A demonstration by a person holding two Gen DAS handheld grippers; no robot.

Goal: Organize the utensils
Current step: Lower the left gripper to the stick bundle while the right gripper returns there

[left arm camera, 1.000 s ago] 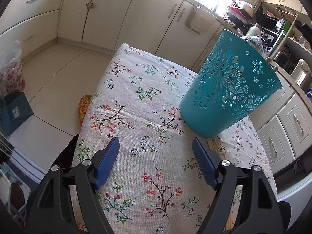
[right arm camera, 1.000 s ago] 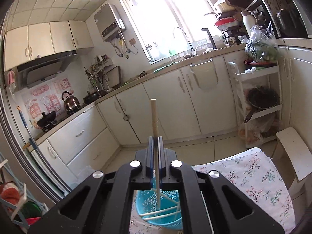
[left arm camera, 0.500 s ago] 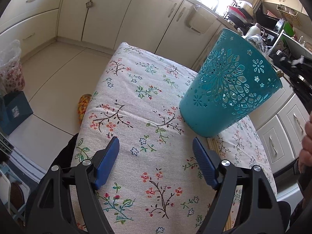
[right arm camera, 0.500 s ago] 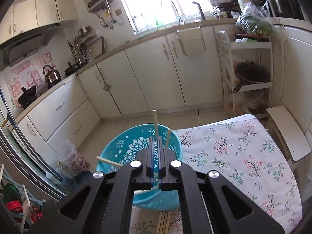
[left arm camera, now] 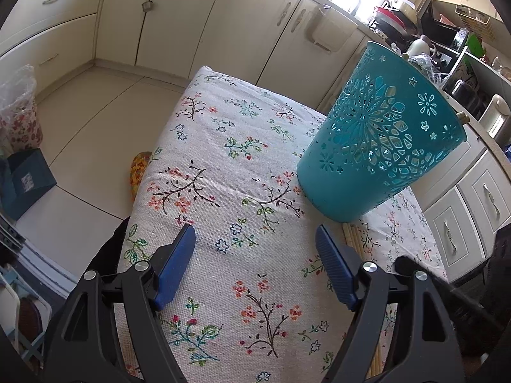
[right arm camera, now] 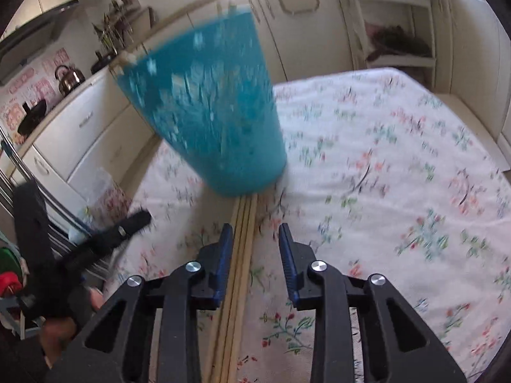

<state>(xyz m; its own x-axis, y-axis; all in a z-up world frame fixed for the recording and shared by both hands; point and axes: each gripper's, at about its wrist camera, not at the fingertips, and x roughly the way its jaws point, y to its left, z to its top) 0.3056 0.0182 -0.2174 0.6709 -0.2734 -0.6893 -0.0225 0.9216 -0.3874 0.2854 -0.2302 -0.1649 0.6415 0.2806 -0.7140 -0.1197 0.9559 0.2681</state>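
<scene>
A teal perforated basket [left arm camera: 380, 146] stands on the floral tablecloth; it also shows, blurred, in the right wrist view [right arm camera: 210, 111], with chopstick tips at its rim [right arm camera: 126, 60]. Several wooden chopsticks [right arm camera: 239, 255] lie side by side on the cloth, running from the basket's base toward the front; their ends show in the left wrist view [left arm camera: 353, 234]. My right gripper [right arm camera: 254, 239] is open and empty, low over these chopsticks, jaws on either side of them. My left gripper [left arm camera: 255, 249] is open and empty above the cloth, left of the basket.
The table [left arm camera: 223, 146] has its left edge dropping to the tiled floor [left arm camera: 89, 134]. Cream kitchen cabinets [left arm camera: 179, 19] line the back. A plastic bag [left arm camera: 17, 105] and a teal box [left arm camera: 25, 178] stand on the floor at left. The left gripper shows in the right wrist view [right arm camera: 80, 245].
My right gripper released the chopstick it held over the basket, opened, and dropped down to the chopsticks lying on the cloth. My left gripper has stayed put.
</scene>
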